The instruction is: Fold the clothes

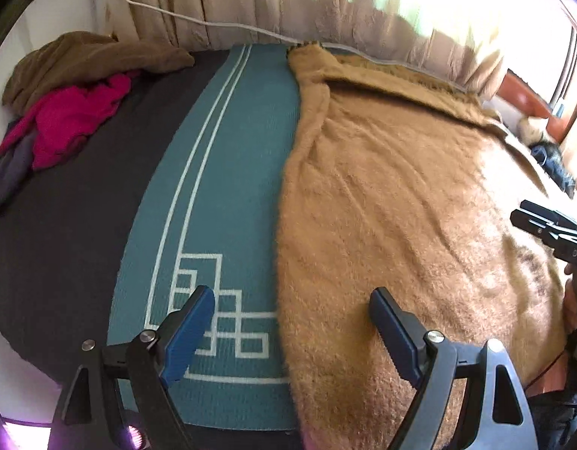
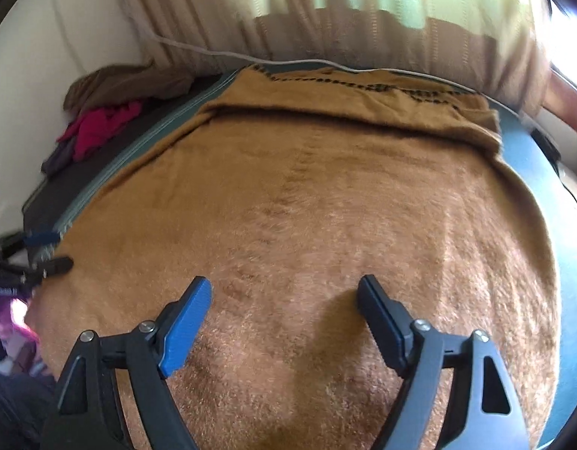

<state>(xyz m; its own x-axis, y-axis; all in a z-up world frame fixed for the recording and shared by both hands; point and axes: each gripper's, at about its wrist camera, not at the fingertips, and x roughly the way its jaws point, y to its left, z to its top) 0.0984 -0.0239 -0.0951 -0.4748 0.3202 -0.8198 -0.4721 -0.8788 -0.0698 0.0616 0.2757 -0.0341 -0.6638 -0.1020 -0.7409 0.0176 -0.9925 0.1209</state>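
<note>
A fuzzy tan garment lies spread flat on a teal mat, its far end folded over near the curtain. My left gripper hovers open over the garment's left edge, one finger above the mat and one above the cloth, holding nothing. My right gripper stands open above the middle of the garment, empty. It shows as a dark shape at the right rim of the left wrist view. The left gripper shows at the left rim of the right wrist view.
A heap of clothes lies at the far left on a dark sheet: a magenta piece, a brown one and a purple-grey one. Beige curtains and a white cable run along the back. Small items sit at the far right.
</note>
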